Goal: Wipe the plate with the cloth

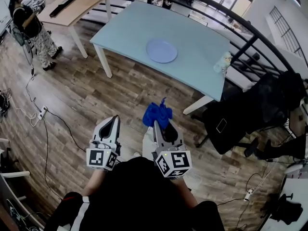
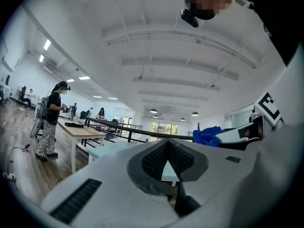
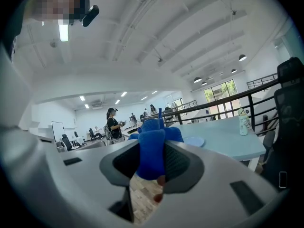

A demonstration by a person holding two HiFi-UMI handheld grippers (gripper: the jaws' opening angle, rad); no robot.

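Blue cloth (image 1: 157, 113) pinched in right gripper (image 1: 159, 125); plate (image 1: 161, 50) lies straight ahead, well apart; left gripper (image 1: 114, 119) seemingly closed, empty.

head: high, looking down | both gripper views: level, sharing table (image 1: 192, 57)

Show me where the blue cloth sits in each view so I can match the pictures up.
Head view: blue cloth at lower centre, sticking out of the right tool.
Left gripper view: cloth at mid-right, low in the picture.
Right gripper view: cloth dead centre, clamped between the jaws.
Shared landmark: the pale blue table.
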